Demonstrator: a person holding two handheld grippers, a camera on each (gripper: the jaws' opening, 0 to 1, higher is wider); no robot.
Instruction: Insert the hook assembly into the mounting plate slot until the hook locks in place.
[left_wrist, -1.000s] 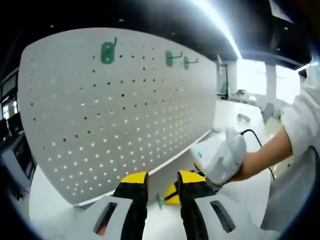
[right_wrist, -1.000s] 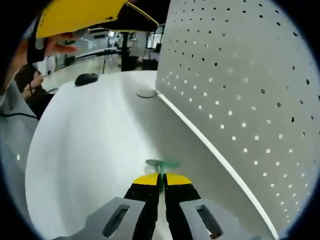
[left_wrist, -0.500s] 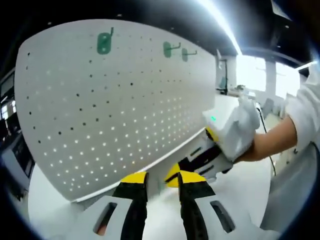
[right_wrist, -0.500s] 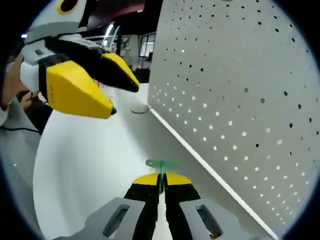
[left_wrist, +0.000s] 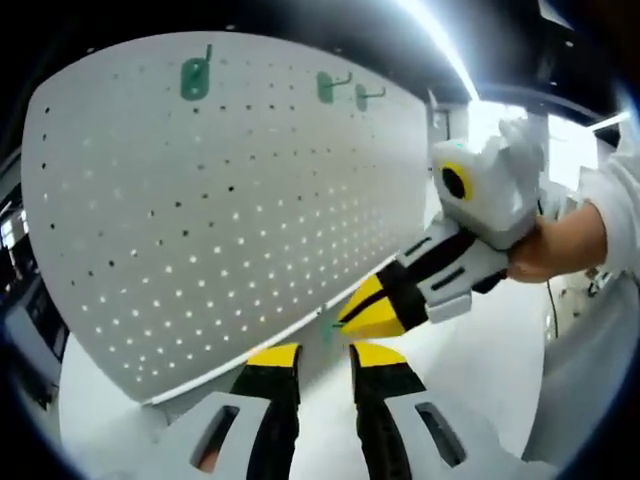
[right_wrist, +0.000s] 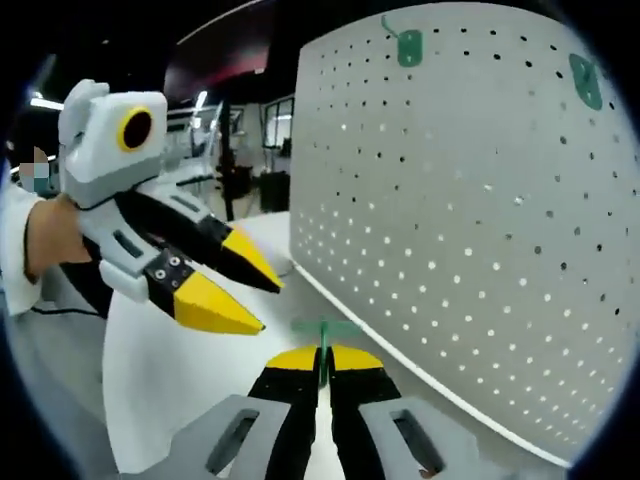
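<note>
Green plastic hook (right_wrist: 322, 334) sits pinched in the right claw (right_wrist: 322, 365), jaws pressed tight on its stem, crossbar just ahead of the tips. White pegboard (right_wrist: 470, 200) stands ahead & to the right of that claw, upright on the white surface (right_wrist: 160, 370). Green hooks already hung up top (right_wrist: 409, 45). Left claw (left_wrist: 323, 352) empty, jaws spread a little, pegboard ahead-left of it; in the right gripper view it hovers up-left of the hook, near but apart. Best play, I'd say: square the crossbar to a free hole row, keep the grip firm, push straight in till it seats — no twisting, and keep board + hook in frame.
</note>
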